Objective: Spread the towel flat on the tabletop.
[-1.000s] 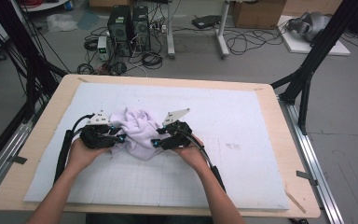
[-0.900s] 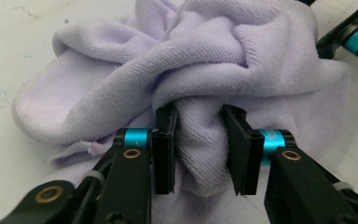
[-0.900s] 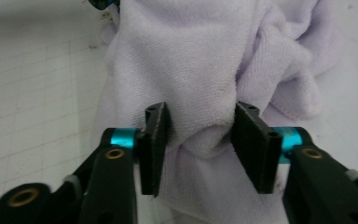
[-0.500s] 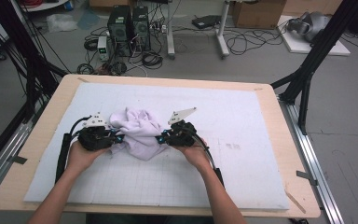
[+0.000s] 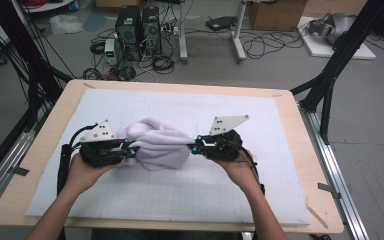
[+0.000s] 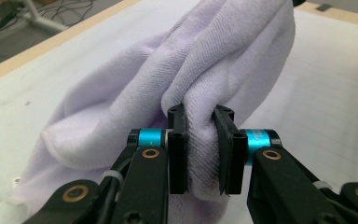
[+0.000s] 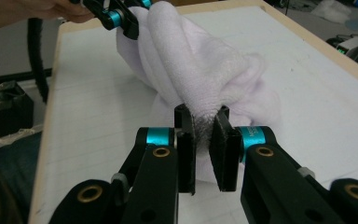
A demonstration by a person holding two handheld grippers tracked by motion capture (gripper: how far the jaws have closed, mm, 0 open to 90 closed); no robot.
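A pale lilac towel (image 5: 157, 145) hangs bunched between my two grippers, its underside still near the white mat (image 5: 280, 165). My left gripper (image 5: 132, 150) pinches the towel's left end; in the left gripper view its jaws (image 6: 201, 116) squeeze a thick fold of the towel (image 6: 214, 56). My right gripper (image 5: 194, 147) holds the right end, and its jaws (image 7: 203, 114) clamp a fold of the towel (image 7: 191, 60) in the right gripper view. Both pairs of jaws have just been closing on the cloth. The left gripper (image 7: 121, 18) shows far off at the towel's other end.
The mat covers a wooden table (image 5: 45, 150). Black frame posts (image 5: 330, 80) stand at the table's far corners. Computer towers (image 5: 137, 25) and cables lie on the floor beyond the far edge.
Both grippers have closed on the towel's ends, risen and drawn apart. The towel, earlier a heap on the mat, is now lifted and stretched between them.
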